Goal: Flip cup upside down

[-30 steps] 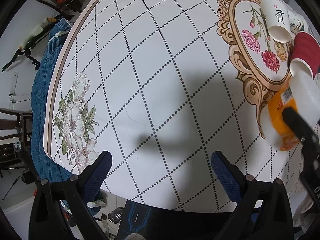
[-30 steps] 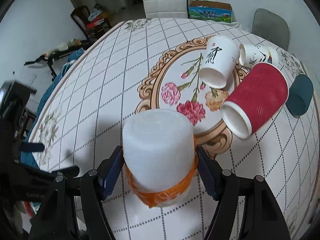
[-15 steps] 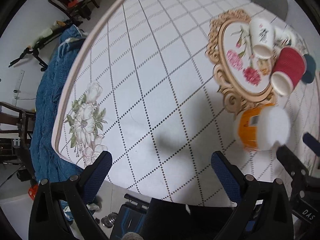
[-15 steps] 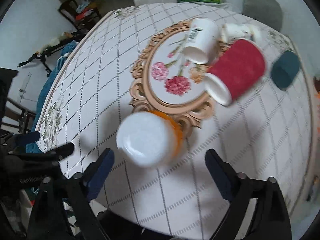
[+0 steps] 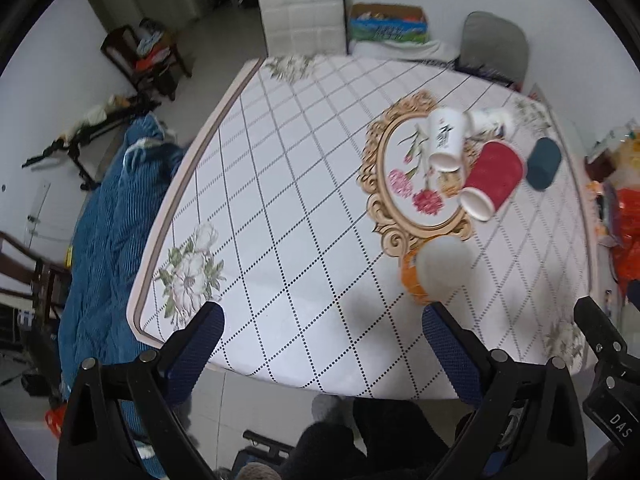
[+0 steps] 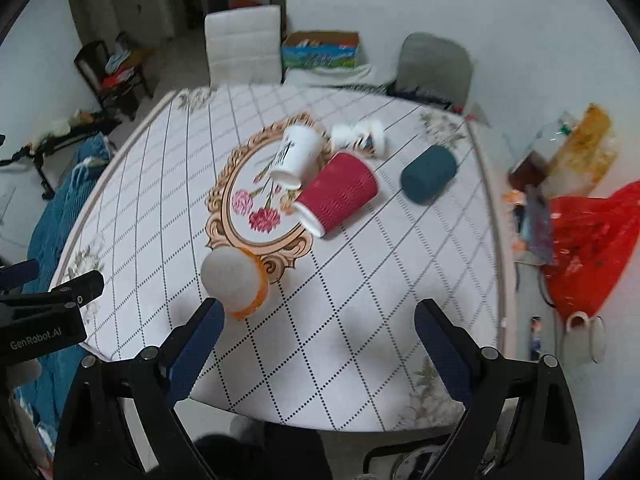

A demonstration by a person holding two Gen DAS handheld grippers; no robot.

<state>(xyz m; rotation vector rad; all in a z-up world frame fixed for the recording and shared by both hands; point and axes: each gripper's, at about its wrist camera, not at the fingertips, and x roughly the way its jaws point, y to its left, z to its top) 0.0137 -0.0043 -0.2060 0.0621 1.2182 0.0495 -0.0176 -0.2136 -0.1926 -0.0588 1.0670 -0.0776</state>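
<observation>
An orange-and-white cup [image 5: 436, 274] stands upside down on the table near its front edge, white base up; it also shows in the right wrist view [image 6: 236, 282]. My left gripper [image 5: 320, 344] is open and empty, pulled back over the table's front edge, left of the cup. My right gripper [image 6: 316, 340] is open and empty, also back from the table, with the cup just beyond its left fingertip [image 6: 200, 332].
A red cup [image 6: 340, 194], a white printed cup [image 6: 298, 156], a small white cup [image 6: 360, 138] and a dark teal cup [image 6: 428, 174] lie on their sides farther back. The patterned table [image 6: 380, 320] has chairs behind and a red bag [image 6: 592, 240] at the right.
My right gripper let go of the orange cup, leaving it upside down, and both grippers pulled back and up from the table.
</observation>
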